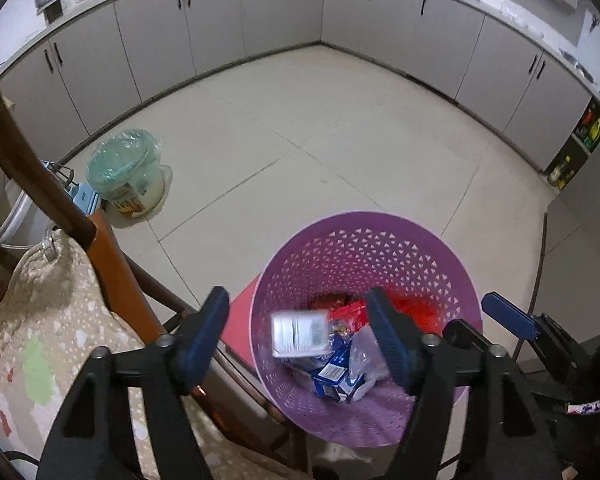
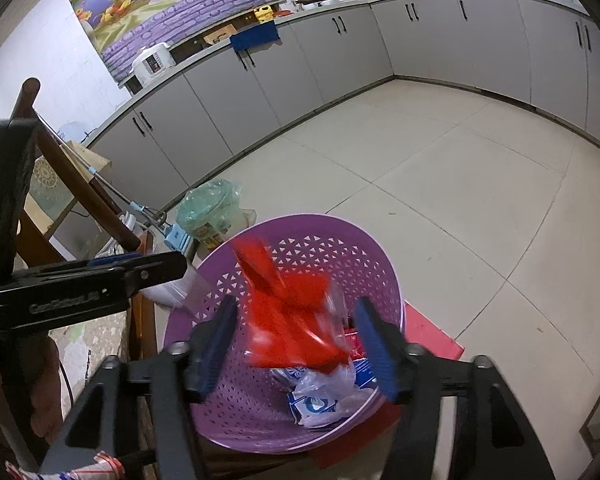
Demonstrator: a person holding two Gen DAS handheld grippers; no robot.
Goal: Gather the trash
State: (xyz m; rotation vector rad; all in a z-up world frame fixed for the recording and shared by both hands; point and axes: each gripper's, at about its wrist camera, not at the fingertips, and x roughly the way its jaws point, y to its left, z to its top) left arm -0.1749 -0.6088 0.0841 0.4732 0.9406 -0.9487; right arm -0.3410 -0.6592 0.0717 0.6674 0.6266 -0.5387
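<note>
Trash first: a white-labelled packet [image 1: 300, 333], blurred, sits between the left gripper [image 1: 298, 338] pads without touching either, right over the purple basket [image 1: 432, 240]. Jaws apart, nothing clamped. In the right wrist view a red wrapper [image 2: 288, 320], also blurred, hangs in the gap of the right gripper [image 2: 296, 344]; those jaws stand apart too, the pads clear of it. Both pieces look to be in free drop into the basket.

Step in hand, as I judge it: the release. Two items let go above the basket, which already holds blue-and-white cartons [image 1: 336, 376], crumpled clear plastic [image 1: 370, 356] and red packaging.

Next move likely calls for drawing both grippers back and seeking further litter. One candidate: a striped wrapper [image 1: 586, 406] lying low at the right edge of the left view, outside the basket. It lies flat, so a low, tilted approach seems needed.

Around: the basket rests on a red stool [image 2: 432, 332]. Just left, a wooden chair frame [image 1: 112, 264] with a patterned cushion [image 1: 40, 340], close enough to crowd the left hand's swing. Further out, a small bin lined with a green bag [image 1: 130, 168] on the tiled floor [image 1: 320, 140]. Beyond, grey cabinets [image 1: 220, 20] along the walls.
</note>
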